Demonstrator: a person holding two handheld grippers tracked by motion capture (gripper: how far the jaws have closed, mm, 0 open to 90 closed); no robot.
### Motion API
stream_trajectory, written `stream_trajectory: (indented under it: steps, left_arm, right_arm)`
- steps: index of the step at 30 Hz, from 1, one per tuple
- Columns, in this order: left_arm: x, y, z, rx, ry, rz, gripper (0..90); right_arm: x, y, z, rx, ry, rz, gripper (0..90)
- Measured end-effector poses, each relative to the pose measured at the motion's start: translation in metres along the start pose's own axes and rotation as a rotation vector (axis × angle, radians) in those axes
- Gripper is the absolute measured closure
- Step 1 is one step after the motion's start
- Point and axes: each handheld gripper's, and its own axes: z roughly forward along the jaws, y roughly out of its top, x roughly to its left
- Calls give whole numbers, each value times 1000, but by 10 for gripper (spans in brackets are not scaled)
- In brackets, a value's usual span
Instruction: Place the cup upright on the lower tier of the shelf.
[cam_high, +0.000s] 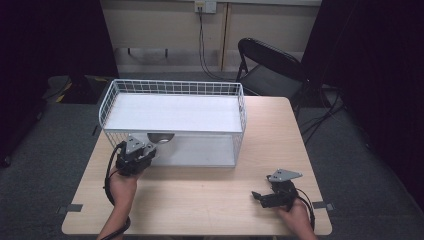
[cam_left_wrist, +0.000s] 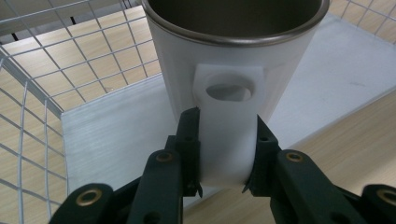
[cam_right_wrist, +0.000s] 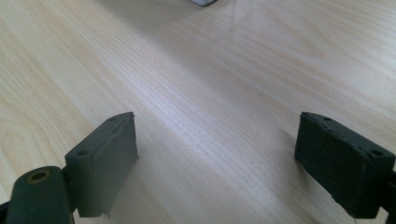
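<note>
A white mug (cam_high: 160, 136) with a metal rim sits at the front left of the white wire basket (cam_high: 172, 83). My left gripper (cam_high: 149, 147) is shut on the mug's handle (cam_left_wrist: 228, 135). In the left gripper view the mug (cam_left_wrist: 233, 51) stands upright over the basket's white floor (cam_left_wrist: 116, 135), with both jaws pressed on the handle's sides. I cannot tell whether the mug rests on that floor. My right gripper (cam_high: 258, 196) lies low over the bare wood near the table's front right and points left. It (cam_right_wrist: 217, 140) is open, with nothing between its jaws.
The basket takes up the back half of the wooden table (cam_high: 210, 200). A black folding chair (cam_high: 270, 65) stands behind the table's far right corner. Grey tape marks (cam_high: 73, 208) sit at the table's front corners.
</note>
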Motion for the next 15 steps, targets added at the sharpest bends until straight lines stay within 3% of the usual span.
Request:
stream_trajectory:
  steps: [15]
  left_arm:
    - [-4, 0, 8, -18, 25, -21, 718]
  right_arm:
    - [0, 0, 0, 0, 0, 0, 121]
